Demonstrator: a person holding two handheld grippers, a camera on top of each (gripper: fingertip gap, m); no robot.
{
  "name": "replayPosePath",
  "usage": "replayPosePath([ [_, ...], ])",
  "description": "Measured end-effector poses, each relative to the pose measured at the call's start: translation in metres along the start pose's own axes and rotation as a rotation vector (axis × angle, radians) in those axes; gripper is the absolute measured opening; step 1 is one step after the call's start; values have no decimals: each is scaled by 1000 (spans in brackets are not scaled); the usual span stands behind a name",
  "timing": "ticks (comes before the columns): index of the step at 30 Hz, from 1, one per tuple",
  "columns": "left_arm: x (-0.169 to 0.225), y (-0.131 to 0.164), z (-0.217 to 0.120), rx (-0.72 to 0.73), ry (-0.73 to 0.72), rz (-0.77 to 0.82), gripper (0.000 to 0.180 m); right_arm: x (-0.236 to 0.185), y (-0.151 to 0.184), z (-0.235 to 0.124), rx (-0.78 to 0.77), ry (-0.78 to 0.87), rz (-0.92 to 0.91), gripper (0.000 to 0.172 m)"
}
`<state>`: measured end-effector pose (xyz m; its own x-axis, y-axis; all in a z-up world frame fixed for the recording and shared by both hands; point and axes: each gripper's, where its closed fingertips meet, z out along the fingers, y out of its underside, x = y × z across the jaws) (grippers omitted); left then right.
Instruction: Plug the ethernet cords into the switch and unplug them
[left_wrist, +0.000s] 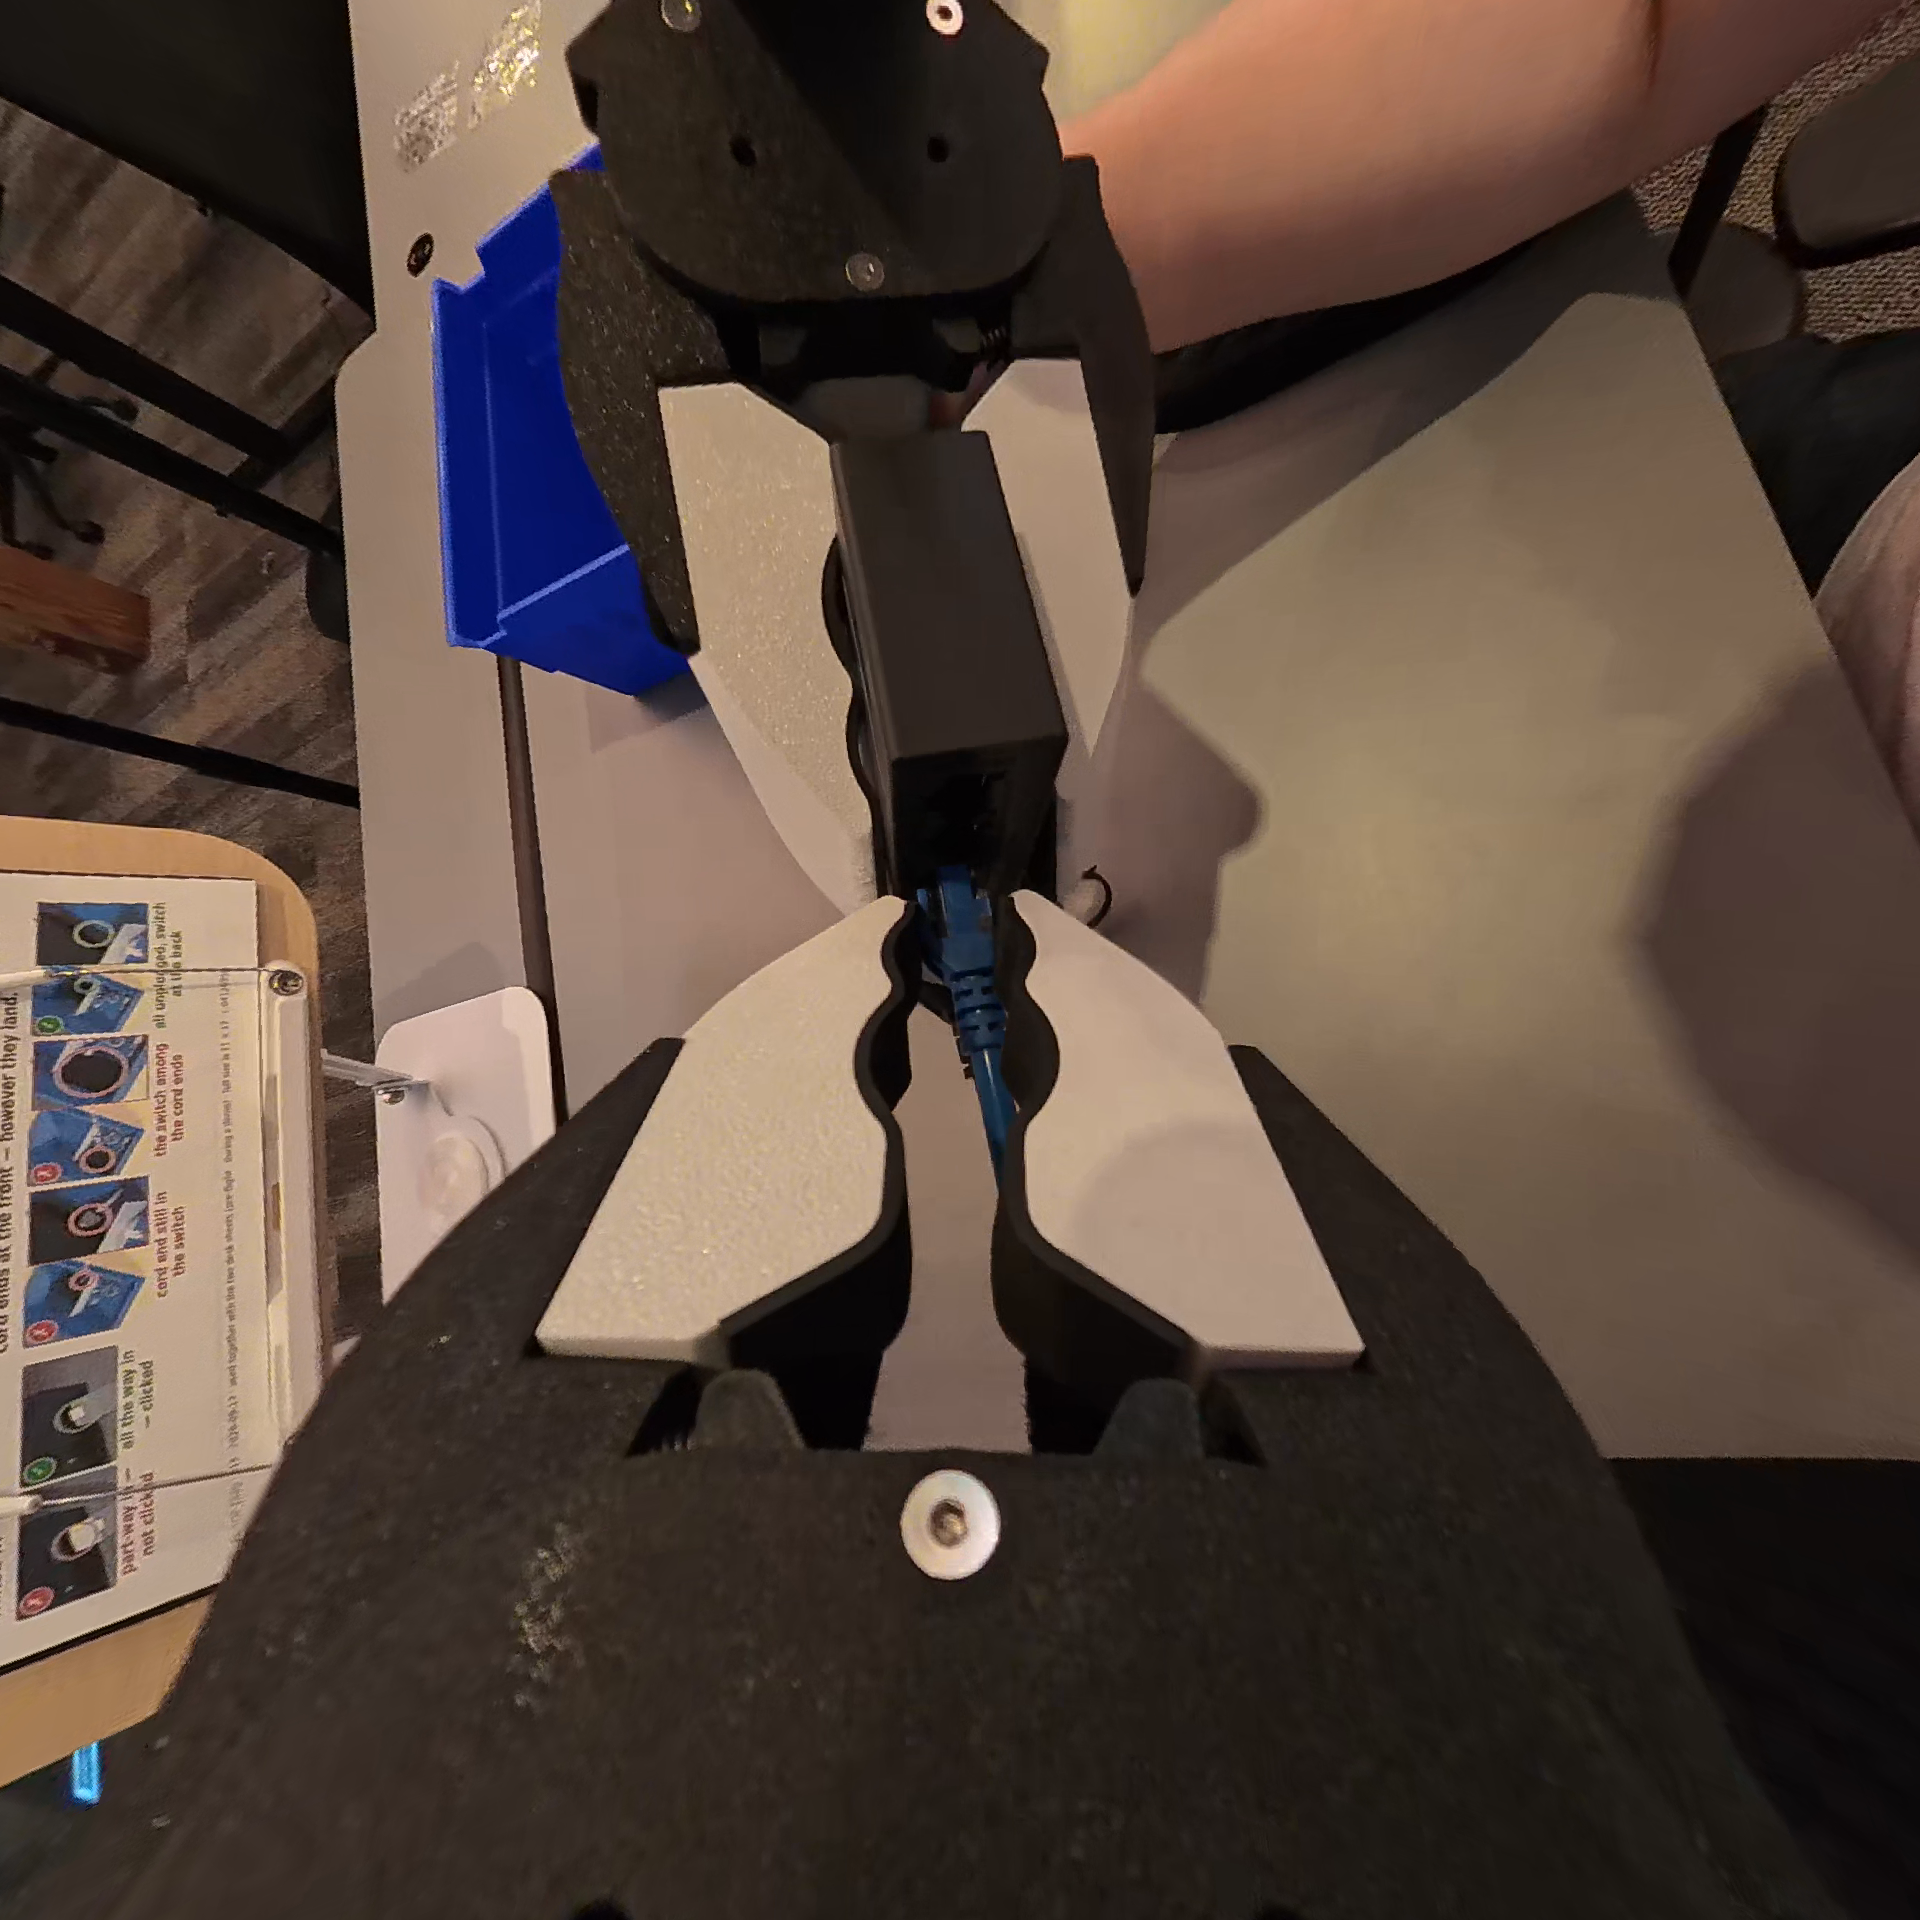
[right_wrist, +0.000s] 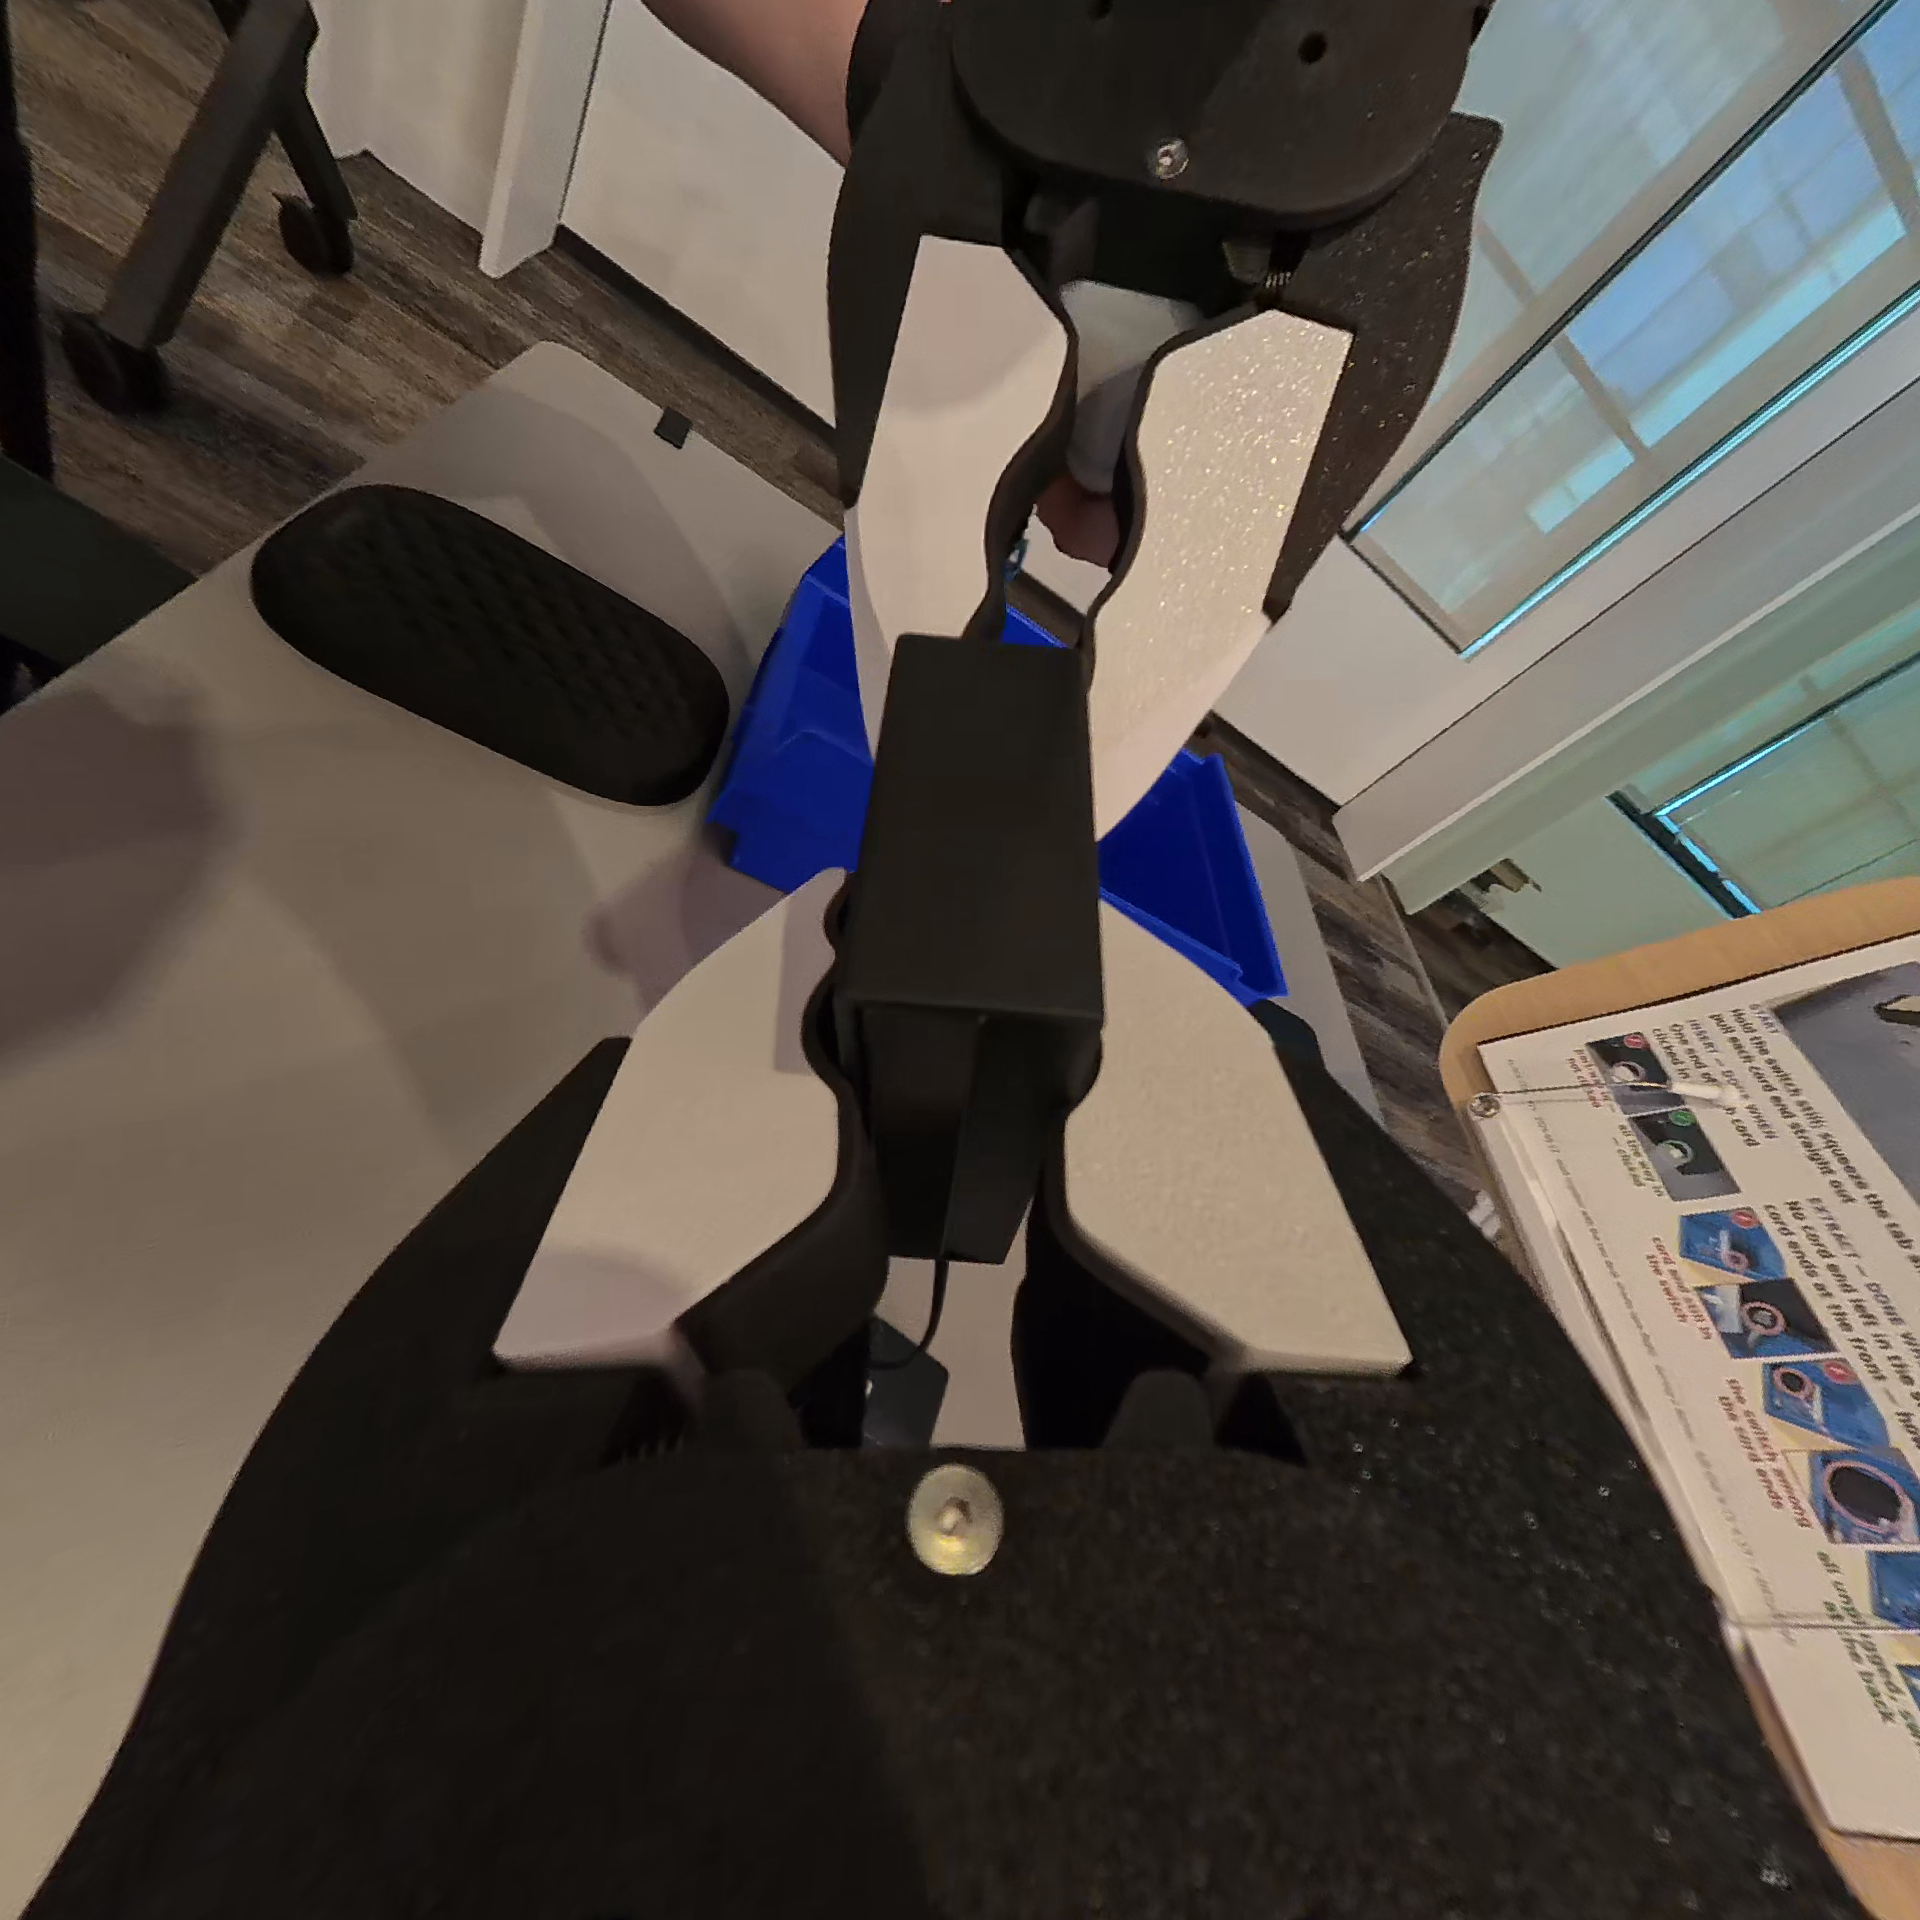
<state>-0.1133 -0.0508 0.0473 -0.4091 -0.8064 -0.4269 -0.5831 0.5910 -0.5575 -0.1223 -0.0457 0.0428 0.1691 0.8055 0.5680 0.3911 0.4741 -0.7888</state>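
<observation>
The grey table (left_wrist: 1455, 935) serves only as a backdrop here, since the work is done in the air above it, with the blue bin (left_wrist: 520, 468) at about ten o'clock in the left wrist view and a printed instruction sheet (left_wrist: 125, 1195) on a wooden board at eight o'clock. The black switch (right_wrist: 977, 831) is carried lengthwise between the two tools, probably so that its port end faces one gripper while the other braces its body against the push or pull of a plug. The right gripper (right_wrist: 966, 997) does the bracing: its fingers (right_wrist: 727, 1122) are clamped on the near end of the switch, one on each long side, and seen from the left wrist it reaches in from twelve o'clock with a bare forearm (left_wrist: 1351, 156) behind it at one o'clock. The left gripper (left_wrist: 961, 935) points straight at the port face, its tips just short of the housing, and its fingers (left_wrist: 790, 1091) are closed on the blue ethernet cord (left_wrist: 971, 997) at the moulded boot behind the plug — the cable trails back toward six o'clock between them. The plug's nose sits in the lowest port; whether it is fully seated I cannot tell.
</observation>
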Motion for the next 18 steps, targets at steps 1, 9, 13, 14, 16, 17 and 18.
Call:
replayPosePath([
  [1,-1,1,-1,-3,-3,0,13,0,0,1,0,0,9,31],
  [9,-5,3,-5,1,-32,22,13,5,-1,3,1,49,8,31],
  [13,-3,5,-4,8,-28,26,13,3,0,5,-12,41,15,31],
  [14,-1,6,-4,2,-24,28,13,1,1,6,-18,32,8,31],
  [16,0,6,-3,-1,-24,34,13,0,2,6,-14,21,16,31],
  [17,0,6,-3,-16,-13,36,13,-1,2,6,-9,4,29,31],
  [18,1,7,-1,-43,7,39,13,-2,3,6,-2,-17,49,31],
])
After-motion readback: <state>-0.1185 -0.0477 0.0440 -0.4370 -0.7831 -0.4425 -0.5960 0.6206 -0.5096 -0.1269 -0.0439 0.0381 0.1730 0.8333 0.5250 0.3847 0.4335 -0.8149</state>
